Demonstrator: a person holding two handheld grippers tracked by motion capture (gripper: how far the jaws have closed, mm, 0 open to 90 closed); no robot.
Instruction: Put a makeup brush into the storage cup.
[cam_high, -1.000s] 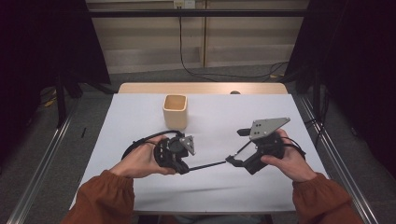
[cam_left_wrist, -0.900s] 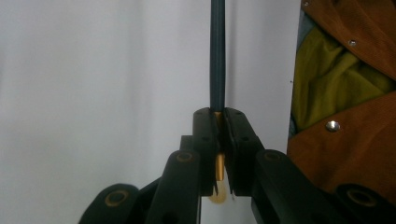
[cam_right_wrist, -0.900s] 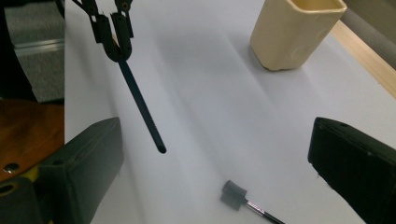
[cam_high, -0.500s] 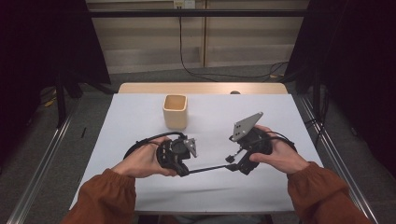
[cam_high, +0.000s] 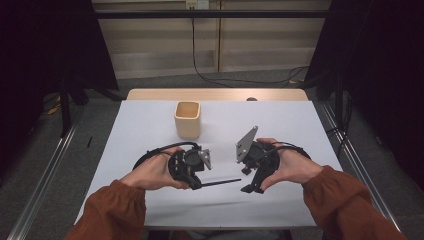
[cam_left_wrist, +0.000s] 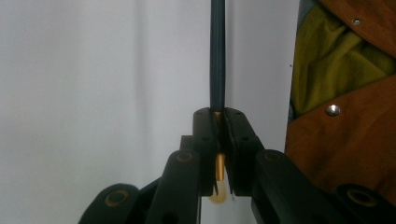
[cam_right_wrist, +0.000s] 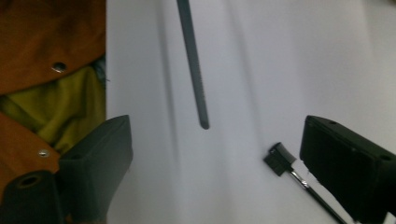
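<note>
The right gripper (cam_high: 248, 187) has let go of the dark rod (cam_high: 220, 182) and moved apart from it, its jaws now wide open. The left gripper (cam_high: 196, 185) is clamped on the rod's gold-banded end (cam_left_wrist: 218, 164), a detail seen in the left gripper view. The right gripper view shows the rod's free tip (cam_right_wrist: 203, 124) over bare white table (cam_high: 150, 125), beside a small brush (cam_right_wrist: 289, 170). A tan cup (cam_high: 187, 119) stands well apart.

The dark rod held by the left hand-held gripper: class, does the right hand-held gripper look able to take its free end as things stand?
Probably yes. The right hand-held gripper is open, and the rod ends just ahead of its jaws with bare table between them.
</note>
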